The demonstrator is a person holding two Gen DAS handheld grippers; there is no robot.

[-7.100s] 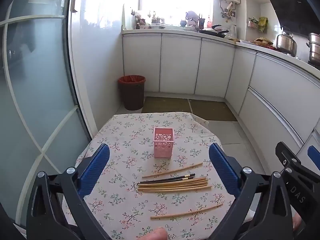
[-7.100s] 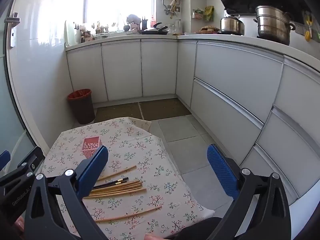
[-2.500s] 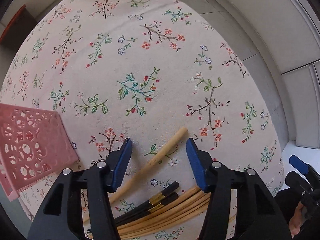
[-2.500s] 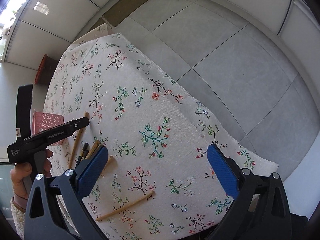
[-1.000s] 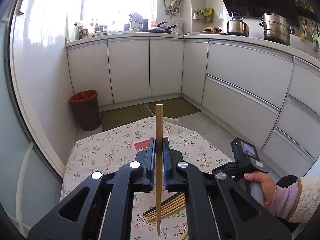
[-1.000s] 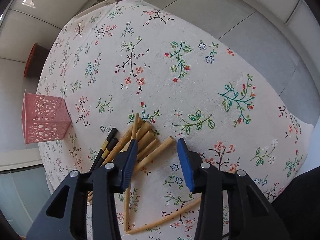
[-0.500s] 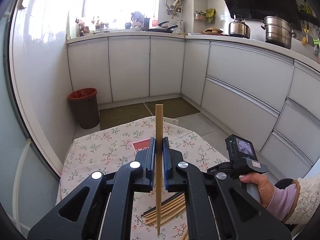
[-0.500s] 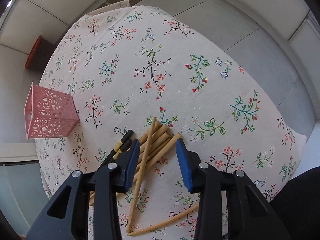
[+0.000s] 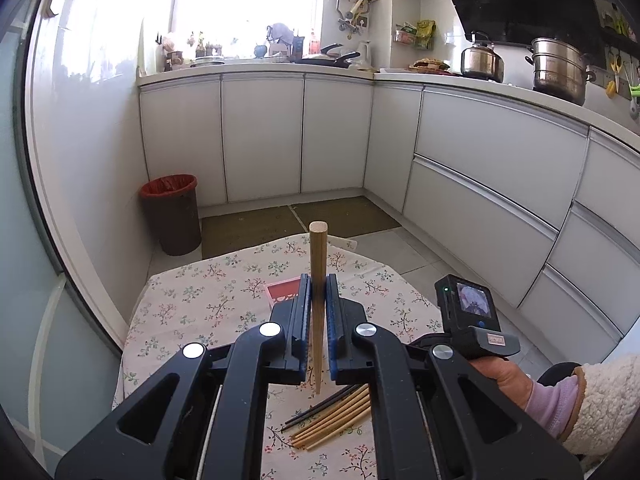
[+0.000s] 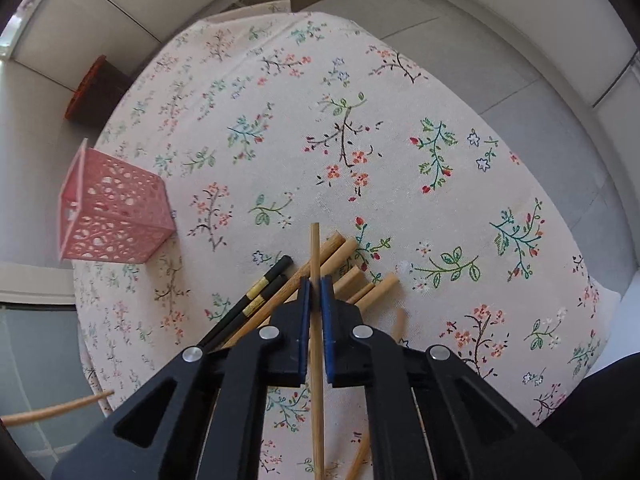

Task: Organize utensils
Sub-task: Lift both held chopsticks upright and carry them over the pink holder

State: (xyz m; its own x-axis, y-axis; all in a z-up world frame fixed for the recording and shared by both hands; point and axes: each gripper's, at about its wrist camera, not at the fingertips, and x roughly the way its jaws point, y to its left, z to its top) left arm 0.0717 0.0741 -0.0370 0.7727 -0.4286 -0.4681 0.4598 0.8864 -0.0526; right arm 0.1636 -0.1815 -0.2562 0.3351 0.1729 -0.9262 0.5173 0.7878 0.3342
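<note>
My left gripper (image 9: 318,284) is shut on a wooden chopstick (image 9: 318,256) and holds it upright above the floral table (image 9: 224,304). Behind its fingers stands the pink perforated holder (image 9: 282,291), partly hidden. My right gripper (image 10: 316,282) is shut on another thin wooden chopstick (image 10: 315,248), just above the pile of wooden chopsticks (image 10: 340,256) and two black chopsticks (image 10: 260,292). The pink holder (image 10: 112,212) stands at the left in the right wrist view. The pile also shows below the left gripper (image 9: 340,416).
The right gripper's handle with a small screen (image 9: 472,320) sits at the right in a hand. A red-lined bin (image 9: 172,212) stands on the floor beyond the table. White cabinets (image 9: 480,184) run along the back and right. A loose chopstick (image 10: 52,412) shows at the lower left.
My right gripper has closed from a narrow gap onto a single wooden chopstick over the pile. My left gripper still holds its chopstick upright, almost unmoved.
</note>
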